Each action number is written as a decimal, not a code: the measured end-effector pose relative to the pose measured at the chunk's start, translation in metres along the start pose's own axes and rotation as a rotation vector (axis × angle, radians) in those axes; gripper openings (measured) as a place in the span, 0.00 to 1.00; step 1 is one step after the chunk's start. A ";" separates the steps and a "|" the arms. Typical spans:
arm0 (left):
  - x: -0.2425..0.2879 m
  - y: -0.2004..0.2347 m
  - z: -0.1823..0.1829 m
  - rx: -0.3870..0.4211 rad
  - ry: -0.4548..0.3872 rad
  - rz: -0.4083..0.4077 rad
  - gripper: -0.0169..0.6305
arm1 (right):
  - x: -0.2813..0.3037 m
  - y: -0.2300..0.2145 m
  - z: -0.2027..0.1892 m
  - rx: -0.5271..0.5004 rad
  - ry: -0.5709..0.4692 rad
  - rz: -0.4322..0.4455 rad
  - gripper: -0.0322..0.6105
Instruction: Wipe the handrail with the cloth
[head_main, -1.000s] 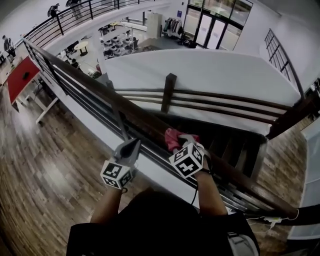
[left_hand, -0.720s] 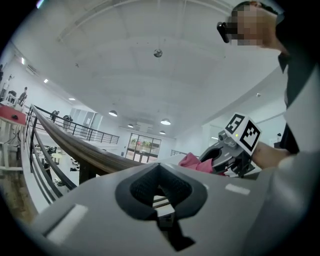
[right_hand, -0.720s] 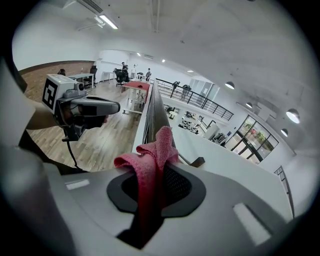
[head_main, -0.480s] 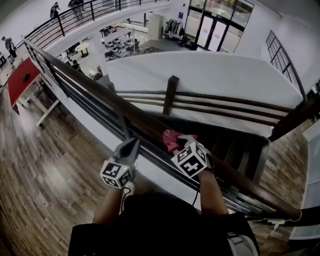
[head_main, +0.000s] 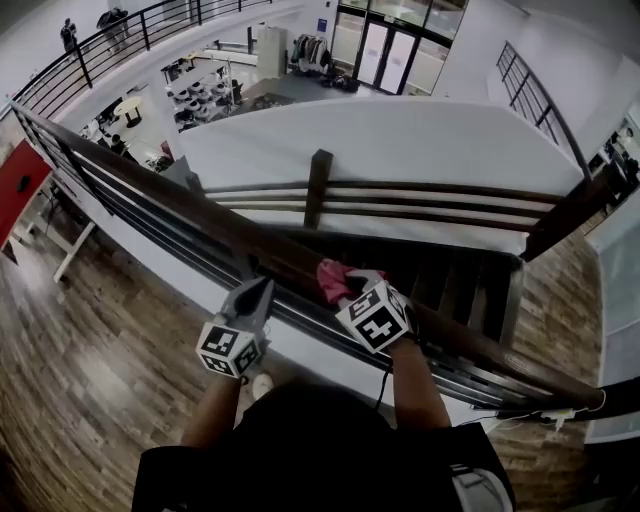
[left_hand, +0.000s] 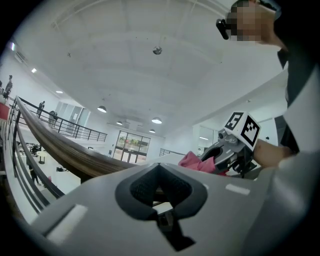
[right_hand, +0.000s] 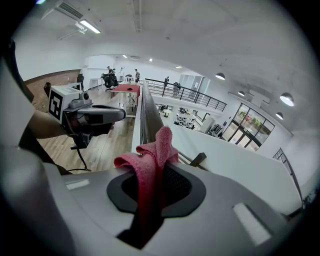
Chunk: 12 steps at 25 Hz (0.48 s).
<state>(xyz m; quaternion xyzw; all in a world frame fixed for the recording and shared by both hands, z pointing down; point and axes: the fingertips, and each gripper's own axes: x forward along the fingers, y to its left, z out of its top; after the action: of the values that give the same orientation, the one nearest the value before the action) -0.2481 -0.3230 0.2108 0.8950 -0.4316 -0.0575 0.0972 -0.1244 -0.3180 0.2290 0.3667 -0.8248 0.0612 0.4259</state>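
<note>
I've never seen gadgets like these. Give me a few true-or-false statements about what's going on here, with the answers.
1. The right gripper holds a pink cloth. True.
2. The left gripper grips the cloth too. False: its fingers are shut on nothing.
3. The cloth is up at the wooden handrail. True.
4. The floor is carpeted. False: it is wood planks.

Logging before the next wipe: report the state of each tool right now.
Left tool: closed, nothing in it.
Right tool: closed on the pink cloth.
</note>
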 end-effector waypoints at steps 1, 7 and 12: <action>0.000 0.003 0.000 -0.003 0.001 -0.003 0.03 | 0.001 0.000 0.001 0.005 0.001 -0.005 0.13; -0.006 0.026 0.001 -0.035 -0.005 -0.016 0.03 | 0.011 0.005 0.015 0.016 0.015 -0.039 0.13; -0.006 0.041 0.006 -0.031 -0.011 -0.024 0.03 | 0.021 0.003 0.030 0.020 0.011 -0.066 0.13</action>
<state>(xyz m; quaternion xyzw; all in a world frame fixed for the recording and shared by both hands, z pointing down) -0.2842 -0.3444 0.2146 0.8982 -0.4202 -0.0700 0.1079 -0.1540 -0.3395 0.2270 0.3976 -0.8092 0.0576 0.4287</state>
